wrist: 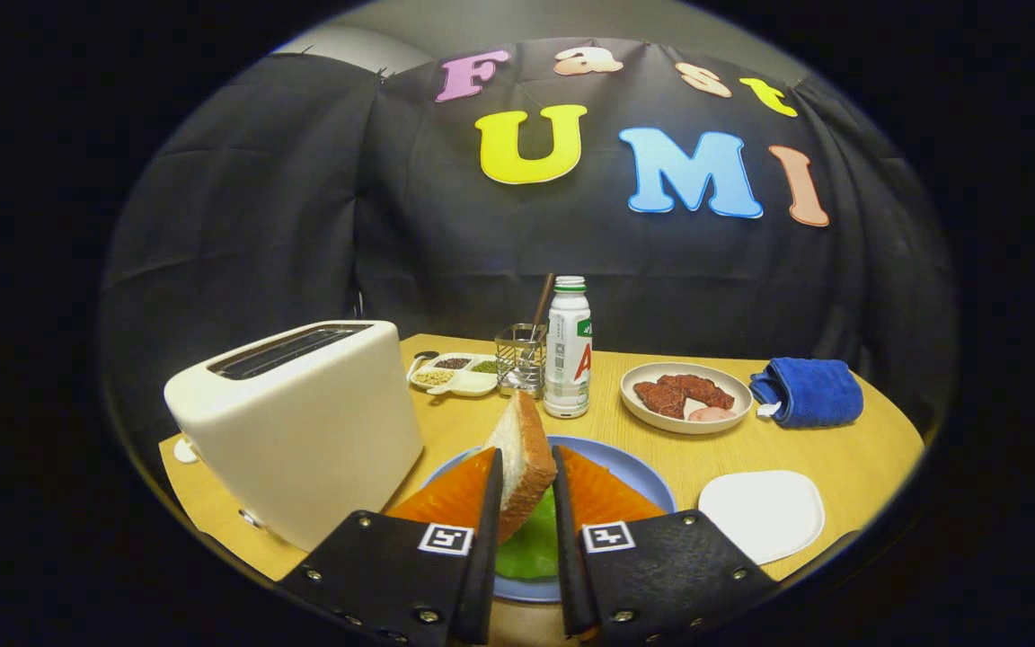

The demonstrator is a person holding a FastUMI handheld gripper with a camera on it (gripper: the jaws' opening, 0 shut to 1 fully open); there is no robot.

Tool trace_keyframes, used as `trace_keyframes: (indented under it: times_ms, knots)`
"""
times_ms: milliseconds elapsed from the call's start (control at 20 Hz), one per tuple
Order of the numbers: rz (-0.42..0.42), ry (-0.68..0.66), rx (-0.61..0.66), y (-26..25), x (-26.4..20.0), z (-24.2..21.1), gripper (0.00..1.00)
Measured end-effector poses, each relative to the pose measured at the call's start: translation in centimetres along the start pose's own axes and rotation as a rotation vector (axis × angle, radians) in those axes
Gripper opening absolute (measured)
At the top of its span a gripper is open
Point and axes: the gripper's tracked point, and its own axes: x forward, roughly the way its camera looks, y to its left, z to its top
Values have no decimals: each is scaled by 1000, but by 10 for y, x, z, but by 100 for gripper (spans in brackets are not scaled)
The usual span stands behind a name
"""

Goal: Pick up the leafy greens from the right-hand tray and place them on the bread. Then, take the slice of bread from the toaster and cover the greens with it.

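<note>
Tool [526,503] clamped on bread slice [522,454] at its edges, above greens [531,544]; soft, crushable, keep squeeze light.

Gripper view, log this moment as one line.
gripper: shut on bread slice | greens: on blue plate beneath | toaster: empty

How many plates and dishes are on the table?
4. A blue plate under the gripper, whose jaws pinch a bread slice. A plate of meat beside the blue towel. A bare white tray. A divided dish behind the toaster.
</note>
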Motion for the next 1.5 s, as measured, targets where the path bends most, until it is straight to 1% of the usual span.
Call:
trace_keyframes:
  times_ms: [50,100,200,400,850,1200,1300,1400,1450,1500]
  knots:
    - [-1,4,-11,-3,0,-2,35]
    - [6,10,-15,-4,1,-4,35]
    - [5,18,-32,-10,3,-9,42]
    - [14,28,-12,-16,6,-13,42]
    - [24,47,-34,-24,12,-19,43]
    - [50,54,27,-30,15,-22,42]
    - [31,52,26,-37,14,-22,42]
    - [3,45,10,-46,14,-22,69]
    - [1,37,17,-49,13,-20,73]
    - [1,22,26,-53,11,-16,73]
